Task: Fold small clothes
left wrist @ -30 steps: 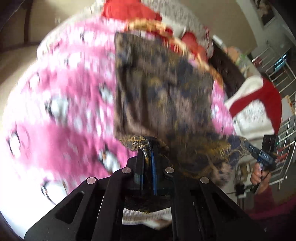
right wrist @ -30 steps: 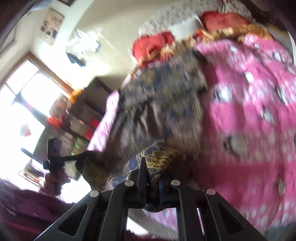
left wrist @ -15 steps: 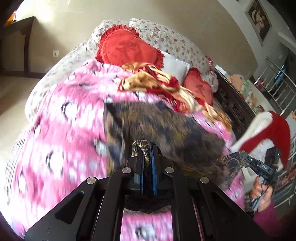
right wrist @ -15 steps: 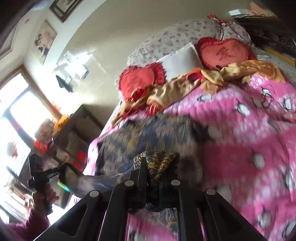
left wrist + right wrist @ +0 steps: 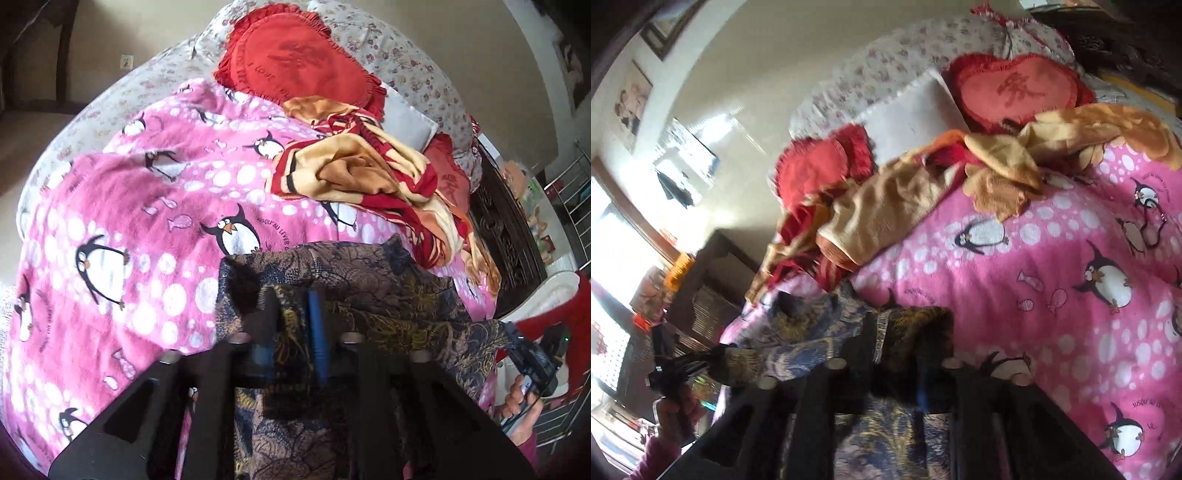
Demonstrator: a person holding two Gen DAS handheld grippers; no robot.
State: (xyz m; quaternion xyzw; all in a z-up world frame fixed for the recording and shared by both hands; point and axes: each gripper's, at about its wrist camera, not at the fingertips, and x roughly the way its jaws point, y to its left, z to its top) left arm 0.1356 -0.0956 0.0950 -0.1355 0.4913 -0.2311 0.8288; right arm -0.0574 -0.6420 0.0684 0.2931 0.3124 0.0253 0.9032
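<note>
while the left gripper [image 5: 291, 325] and right gripper [image 5: 897, 354] each pinch an edge of the dark blue-and-gold patterned cloth garment [image 5: 369, 280], it hangs between them over the pink penguin fleece blanket [image 5: 147, 206]; this looks mid-fold, and next calls for laying the doubled cloth flat.

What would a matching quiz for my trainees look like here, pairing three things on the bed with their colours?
Column one:
1. patterned garment
2. penguin blanket
3. heart cushion

Column two:
a. red
b. dark blue and gold
c. pink

Pairs: 1-b, 2-c, 3-a.
</note>
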